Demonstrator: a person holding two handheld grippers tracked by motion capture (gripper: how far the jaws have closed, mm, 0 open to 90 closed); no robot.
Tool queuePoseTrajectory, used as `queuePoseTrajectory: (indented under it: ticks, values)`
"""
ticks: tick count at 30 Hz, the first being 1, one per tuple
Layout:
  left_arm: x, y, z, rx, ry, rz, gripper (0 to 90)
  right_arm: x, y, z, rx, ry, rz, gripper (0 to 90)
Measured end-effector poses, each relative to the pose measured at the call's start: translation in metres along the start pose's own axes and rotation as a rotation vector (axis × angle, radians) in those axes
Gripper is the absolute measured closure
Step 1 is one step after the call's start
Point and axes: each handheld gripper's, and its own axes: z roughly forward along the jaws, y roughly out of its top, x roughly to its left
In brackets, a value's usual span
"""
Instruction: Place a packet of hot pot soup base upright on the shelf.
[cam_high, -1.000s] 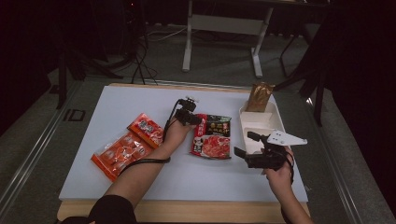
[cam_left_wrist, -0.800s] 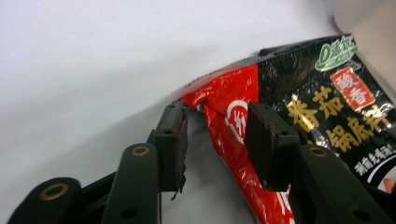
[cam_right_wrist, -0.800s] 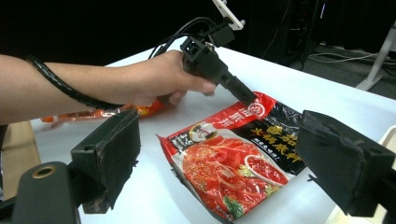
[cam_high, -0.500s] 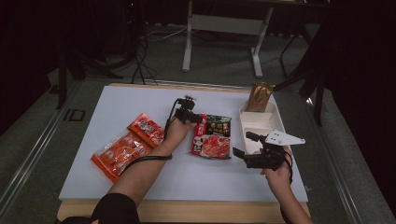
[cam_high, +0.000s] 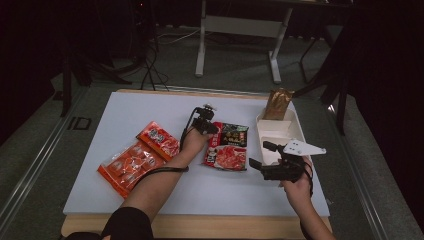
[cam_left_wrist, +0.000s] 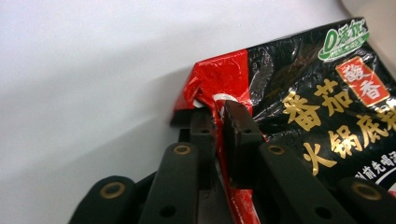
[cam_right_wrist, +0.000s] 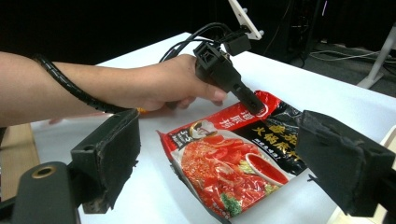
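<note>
A red and black soup-base packet (cam_high: 227, 147) lies flat on the white table (cam_high: 125, 115), near the middle. My left gripper (cam_high: 207, 125) reaches its far left corner. In the left gripper view the jaws have just been closing, and the pads (cam_left_wrist: 236, 126) now pinch the packet's (cam_left_wrist: 317, 107) red corner, with the left gripper (cam_left_wrist: 217, 112) low over the table. The right gripper view shows that left gripper (cam_right_wrist: 254, 105) biting the packet (cam_right_wrist: 229, 158). My right gripper (cam_high: 261, 155) hovers to the packet's right, open, and nothing sits between its jaws (cam_right_wrist: 217, 126).
A white tray (cam_high: 295, 130) stands to the right of the packet, with a brown pouch (cam_high: 277, 102) upright at its far end. Two orange-red snack packets (cam_high: 157, 137) (cam_high: 130, 165) lie to the left. The table's front edge is close to the person's elbows.
</note>
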Motion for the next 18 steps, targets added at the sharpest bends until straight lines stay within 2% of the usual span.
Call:
queuePoseTrajectory:
  ticks: [8,11,15,16,18]
  values:
    - [-0.001,0.001,-0.007,-0.032,-0.023,0.002,87.7,0.0,0.0,-0.001,-0.008,-0.016,-0.009,14.0]
    - [-0.003,0.001,-0.013,-0.053,-0.034,0.005,88.1,-0.001,0.0,-0.003,-0.025,-0.041,-0.028,14.0]
    - [-0.007,0.001,-0.022,-0.086,-0.034,0.021,88.2,-0.003,0.001,-0.006,-0.044,-0.089,-0.029,14.0]
    - [-0.007,0.0,-0.025,-0.093,-0.036,0.023,88.2,-0.004,0.001,-0.007,-0.038,-0.098,-0.025,14.2]
    - [-0.009,0.0,-0.03,-0.111,-0.04,0.023,88.2,-0.005,0.002,-0.008,-0.029,-0.092,0.01,14.3]
